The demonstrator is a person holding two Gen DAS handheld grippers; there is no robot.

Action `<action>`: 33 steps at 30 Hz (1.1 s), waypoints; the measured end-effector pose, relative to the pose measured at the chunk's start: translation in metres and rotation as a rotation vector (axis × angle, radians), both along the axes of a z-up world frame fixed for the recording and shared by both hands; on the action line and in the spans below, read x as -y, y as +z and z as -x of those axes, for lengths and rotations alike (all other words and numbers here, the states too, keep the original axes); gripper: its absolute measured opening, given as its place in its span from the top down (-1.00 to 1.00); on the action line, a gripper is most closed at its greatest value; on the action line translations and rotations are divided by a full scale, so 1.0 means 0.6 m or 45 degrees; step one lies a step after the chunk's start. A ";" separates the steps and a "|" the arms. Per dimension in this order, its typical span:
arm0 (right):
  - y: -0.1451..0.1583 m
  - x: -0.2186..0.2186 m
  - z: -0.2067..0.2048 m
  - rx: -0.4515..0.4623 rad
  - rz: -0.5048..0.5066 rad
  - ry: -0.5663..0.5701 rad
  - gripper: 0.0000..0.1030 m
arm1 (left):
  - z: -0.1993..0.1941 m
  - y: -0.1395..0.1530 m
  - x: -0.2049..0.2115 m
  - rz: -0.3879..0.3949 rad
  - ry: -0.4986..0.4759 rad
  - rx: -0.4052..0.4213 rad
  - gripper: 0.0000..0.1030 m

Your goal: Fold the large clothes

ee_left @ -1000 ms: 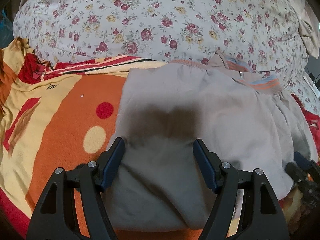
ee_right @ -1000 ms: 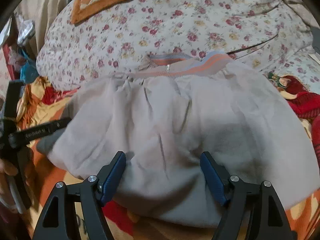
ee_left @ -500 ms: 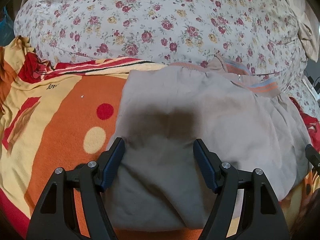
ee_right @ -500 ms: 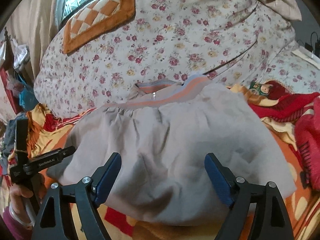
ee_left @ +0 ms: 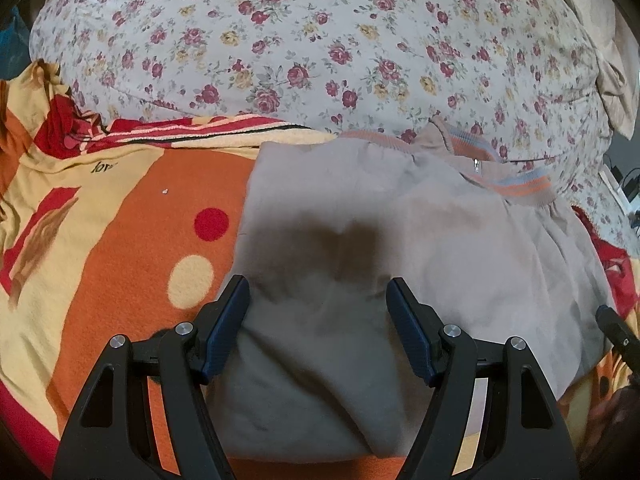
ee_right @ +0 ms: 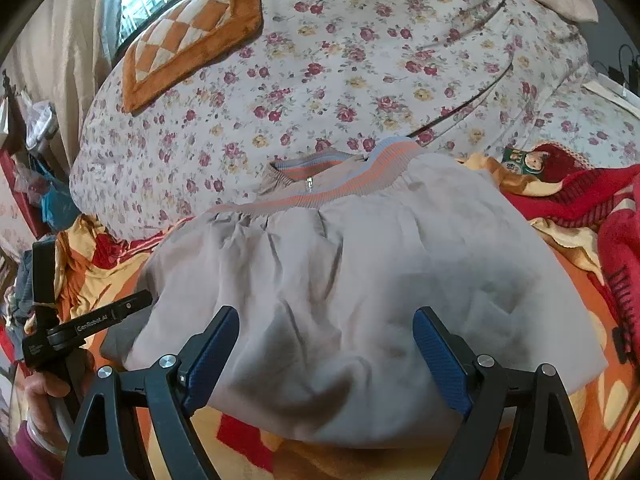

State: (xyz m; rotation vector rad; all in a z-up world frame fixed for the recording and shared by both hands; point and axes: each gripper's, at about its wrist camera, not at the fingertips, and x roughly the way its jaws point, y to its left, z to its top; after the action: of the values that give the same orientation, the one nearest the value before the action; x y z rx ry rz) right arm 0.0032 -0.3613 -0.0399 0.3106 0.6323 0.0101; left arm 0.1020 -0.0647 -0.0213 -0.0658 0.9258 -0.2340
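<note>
A beige-grey jacket [ee_left: 420, 220] [ee_right: 380, 248] lies folded flat on the bed, its orange and blue striped collar [ee_left: 516, 186] [ee_right: 340, 184] and zip pull at the far edge. My left gripper [ee_left: 317, 284] hovers open over the jacket's near left part, with nothing pinched. Over the near right part my right gripper [ee_right: 326, 314] has its jaws opening; the cloth lies below them and no pad presses on it. In the right wrist view the left gripper's body [ee_right: 80, 328] and the hand [ee_right: 44, 388] holding it show at the left edge.
An orange, yellow and red blanket [ee_left: 120, 240] covers the bed under the jacket. A bulky floral quilt [ee_left: 320, 40] [ee_right: 360, 60] rises right behind the collar, with an orange checked cushion [ee_right: 188, 44] on top. Red knitted cloth [ee_right: 580, 196] lies to the right.
My right gripper has lifted and drawn back from the jacket while its jaws widened. In the left wrist view it slid off toward the right edge. The left gripper stayed still.
</note>
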 end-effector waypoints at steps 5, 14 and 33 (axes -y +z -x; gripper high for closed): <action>0.001 -0.006 0.000 -0.007 -0.002 0.030 -0.69 | 0.000 -0.001 0.004 -0.021 -0.012 -0.002 -0.39; -0.005 -0.006 -0.003 -0.026 -0.015 0.034 -0.70 | -0.009 0.005 -0.020 0.018 0.041 -0.010 -0.39; 0.020 -0.079 -0.100 -0.050 0.237 0.202 -0.24 | -0.055 -0.028 -0.076 0.294 0.134 -0.212 -0.57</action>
State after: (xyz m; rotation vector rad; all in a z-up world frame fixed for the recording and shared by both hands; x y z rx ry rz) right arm 0.0632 -0.3141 -0.0279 0.0805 0.6903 0.0968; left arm 0.1350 -0.0189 -0.0380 -0.3510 1.0548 -0.2395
